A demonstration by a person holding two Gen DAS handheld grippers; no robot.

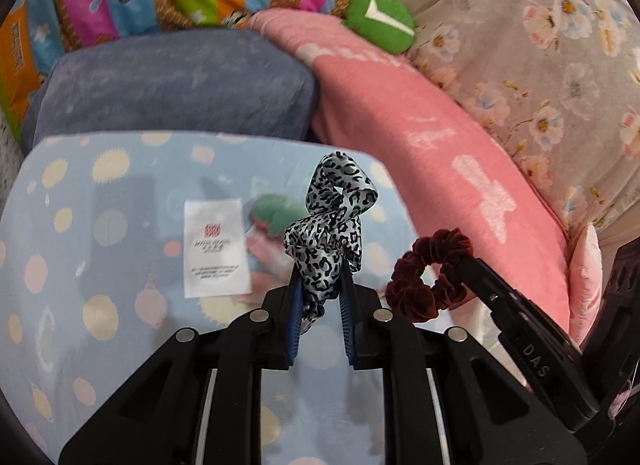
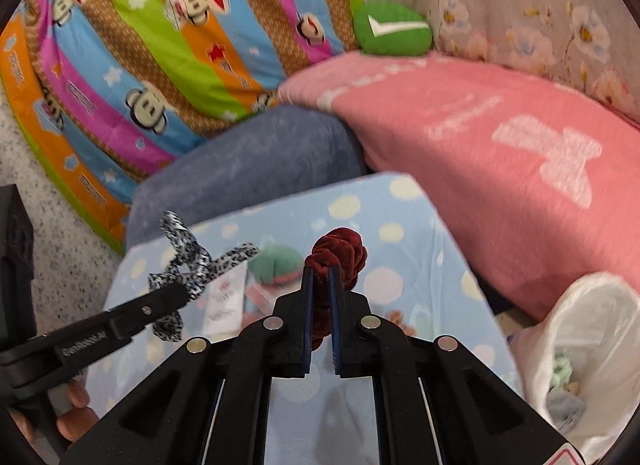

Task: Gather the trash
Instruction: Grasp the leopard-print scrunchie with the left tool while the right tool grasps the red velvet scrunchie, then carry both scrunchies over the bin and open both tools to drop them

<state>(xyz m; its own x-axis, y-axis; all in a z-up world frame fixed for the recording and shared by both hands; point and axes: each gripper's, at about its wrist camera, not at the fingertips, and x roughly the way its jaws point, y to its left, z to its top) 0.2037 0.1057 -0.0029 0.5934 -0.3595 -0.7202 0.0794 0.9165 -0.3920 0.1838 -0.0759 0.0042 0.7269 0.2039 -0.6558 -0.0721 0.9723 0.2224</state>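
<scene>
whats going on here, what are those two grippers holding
A person is picking up trash with two handheld grippers. The left gripper is shut on a leopard-print satin ribbon, the right gripper on a dark red velvet scrunchie, both lifted above the blue dotted sheet. A white plastic trash bag sits open at the right.

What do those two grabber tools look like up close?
Both the left gripper and the right gripper are matte black plastic with angular linkage arms, round silver pins at the joints and blue ribbed pads inside the fingers. Pale lettering marks their sides. No cables show.
</scene>
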